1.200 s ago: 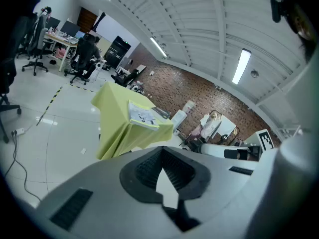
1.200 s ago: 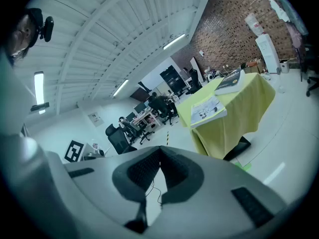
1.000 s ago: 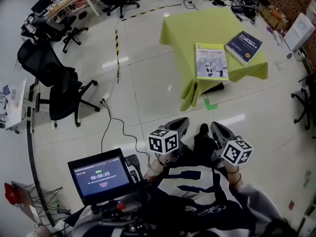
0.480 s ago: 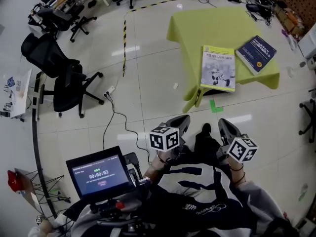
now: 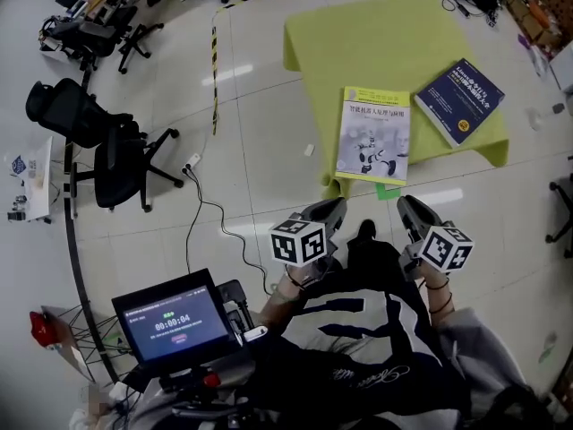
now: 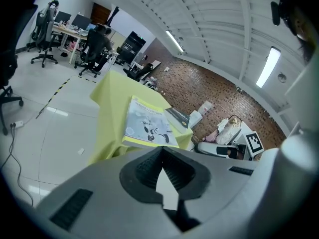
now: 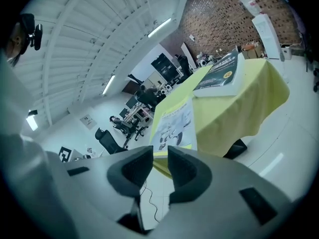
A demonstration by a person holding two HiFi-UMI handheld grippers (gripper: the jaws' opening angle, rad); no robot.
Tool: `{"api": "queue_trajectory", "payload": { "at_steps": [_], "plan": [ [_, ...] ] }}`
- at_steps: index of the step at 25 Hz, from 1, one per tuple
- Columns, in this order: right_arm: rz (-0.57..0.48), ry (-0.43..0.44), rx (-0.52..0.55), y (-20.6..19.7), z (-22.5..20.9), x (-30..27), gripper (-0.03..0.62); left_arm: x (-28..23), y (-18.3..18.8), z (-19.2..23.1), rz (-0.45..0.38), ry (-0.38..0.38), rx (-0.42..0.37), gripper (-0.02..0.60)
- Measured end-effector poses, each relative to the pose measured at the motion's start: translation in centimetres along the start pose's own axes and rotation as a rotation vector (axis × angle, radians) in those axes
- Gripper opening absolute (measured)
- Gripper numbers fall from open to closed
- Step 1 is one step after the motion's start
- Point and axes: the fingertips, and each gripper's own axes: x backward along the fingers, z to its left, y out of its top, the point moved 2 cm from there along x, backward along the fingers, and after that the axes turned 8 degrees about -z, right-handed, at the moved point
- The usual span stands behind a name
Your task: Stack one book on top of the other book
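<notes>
A white and yellow book [image 5: 374,135] lies at the near edge of the yellow-green table [image 5: 385,47], and a dark blue book [image 5: 459,99] lies to its right, apart from it. Both grippers hang short of the table, over the floor. My left gripper [image 5: 335,210] is shut with nothing in it; in the left gripper view [image 6: 161,151] the white book [image 6: 146,122] lies ahead. My right gripper [image 5: 406,208] has its jaws opening, a narrow gap between them and nothing in it; the right gripper view [image 7: 160,158] shows the white book [image 7: 173,125] and blue book [image 7: 219,75] ahead.
Black office chairs [image 5: 103,146] stand on the tiled floor at the left. A cable [image 5: 199,215] runs across the floor toward a monitor [image 5: 173,322] near my body. Yellow-black tape [image 5: 214,70] marks the floor left of the table. Desks and clutter line the room's edges.
Both grippers have moved forward toward the table, and the books now sit closer in the head view. The right gripper's jaws have parted a little; the left stays shut.
</notes>
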Motion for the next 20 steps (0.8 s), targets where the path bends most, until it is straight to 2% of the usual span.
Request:
{"api": "queue_trajectory", "payload": {
  "at_steps": [5,9,16,17,18,20],
  "plan": [
    [0.095,0.044,-0.044,-0.2,-2.5,-2.8,0.224,-2.6,0.3,0.7,0.04,0.022,-0.01,0.005],
    [0.154,0.026,-0.095,-0.7,-4.7,-4.6,0.272,-2.8,0.2,0.2,0.062,0.037,0.002,0.005],
    [0.175,0.071,-0.27,-1.5,-5.8,-7.5,0.261,-2.1,-1.3,1.0,0.096,0.09,0.058,0.005],
    [0.171,0.066,-0.284,-1.6,-5.9,-7.6,0.246,-2.0,-1.3,1.1,0.095,0.097,0.065,0.005],
    [0.168,0.06,-0.292,-1.6,-6.2,-7.6,0.171,-2.0,-1.3,1.2,0.094,0.103,0.07,0.005],
    [0.164,0.073,-0.303,-1.4,-6.4,-7.3,0.13,-2.0,-1.3,1.3,0.087,0.114,0.079,0.005]
  ]
}}
